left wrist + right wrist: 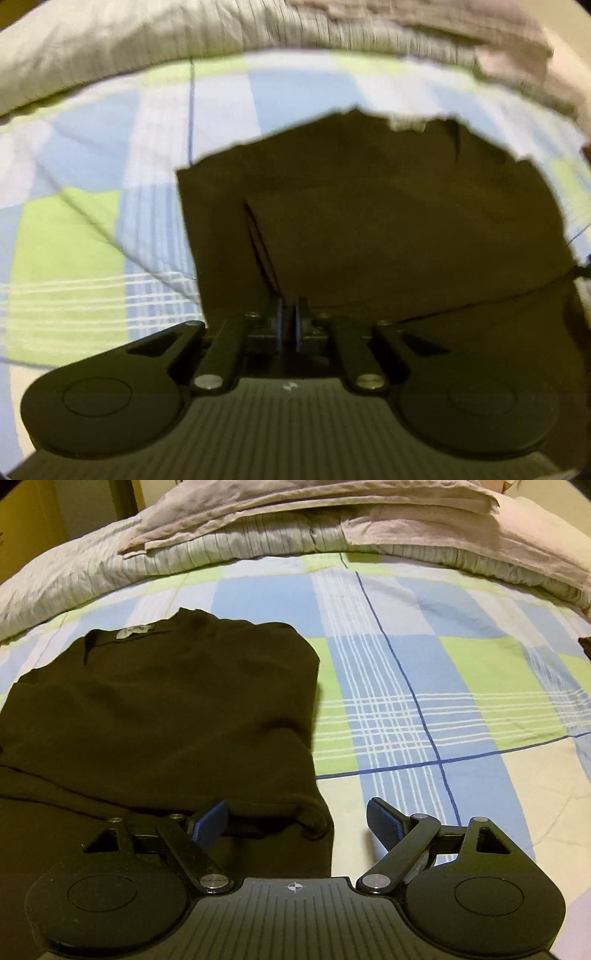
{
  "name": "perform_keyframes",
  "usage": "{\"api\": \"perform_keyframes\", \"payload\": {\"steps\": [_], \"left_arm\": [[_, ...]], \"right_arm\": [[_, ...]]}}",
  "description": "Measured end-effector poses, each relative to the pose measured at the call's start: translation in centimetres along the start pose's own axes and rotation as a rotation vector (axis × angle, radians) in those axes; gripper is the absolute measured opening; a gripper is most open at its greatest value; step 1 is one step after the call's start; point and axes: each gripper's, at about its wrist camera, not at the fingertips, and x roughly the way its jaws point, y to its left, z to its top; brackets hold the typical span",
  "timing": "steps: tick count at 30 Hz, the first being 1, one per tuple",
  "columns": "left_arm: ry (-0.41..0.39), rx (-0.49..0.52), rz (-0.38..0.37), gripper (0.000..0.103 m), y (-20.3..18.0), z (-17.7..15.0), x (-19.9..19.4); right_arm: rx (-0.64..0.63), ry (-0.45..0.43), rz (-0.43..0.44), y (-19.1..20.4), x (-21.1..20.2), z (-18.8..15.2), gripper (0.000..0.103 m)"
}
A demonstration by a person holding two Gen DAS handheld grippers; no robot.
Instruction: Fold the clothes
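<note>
**Folding a dark shirt on the checked bedspread**

Pinching what looks like the near hem of the dark shirt [369,221], my left gripper [289,325] has its fingers pressed together, though blur keeps me from being sure cloth lies between them. My right gripper [295,821] is spread wide at the shirt's near right corner, one blue pad [210,821] over the fabric, the other above bare bedspread [424,664].

I judge the shirt soft, light and limp: it will drape and sag from any single hold, so both near corners of the hem are the places to grip. It should not slip from ribbed pads.

It lies flat on the bedspread, dark brown or black, collar pointing away from me with a small pale label [133,631] inside the neck. Its sides appear already turned in, giving a roughly rectangular shape. Beyond the collar runs a rumpled grey quilt [258,546].
</note>
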Motion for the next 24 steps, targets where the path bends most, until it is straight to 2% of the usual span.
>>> {"api": "perform_keyframes", "payload": {"steps": [2,7,8,13,16,19,22,24], "left_arm": [[0.011,-0.021,0.005,0.004,0.3,-0.9,-1.2],[0.096,0.002,0.019,0.004,0.2,-3.7,-0.1],[0.105,0.006,0.023,0.0,0.2,-4.1,0.2],[0.108,-0.016,0.076,0.001,1.5,-4.4,0.3],[0.09,-0.016,0.093,0.003,2.6,-4.5,-1.2],[0.068,-0.003,0.113,0.015,3.2,-5.5,-3.1],[0.05,-0.002,0.113,0.016,3.5,-6.5,-4.8],[0.043,0.01,0.076,0.016,3.0,-7.6,-5.7]], "right_arm": [[-0.013,0.016,-0.003,-0.2,0.6,0.0,0.085],[-0.041,0.047,-0.01,-0.7,1.8,0.1,0.085],[-0.044,0.04,-0.019,-0.9,1.7,0.1,0.085],[0.029,0.067,-0.113,-2.5,0.9,0.0,0.085],[0.08,0.089,-0.136,-3.0,-0.2,-0.5,0.085],[0.081,0.08,-0.124,-1.9,-2.3,-1.6,0.085],[0.058,0.073,-0.066,0.4,-4.4,-3.1,0.085],[0.048,0.078,-0.023,2.2,-5.8,-4.7,0.085]]}}
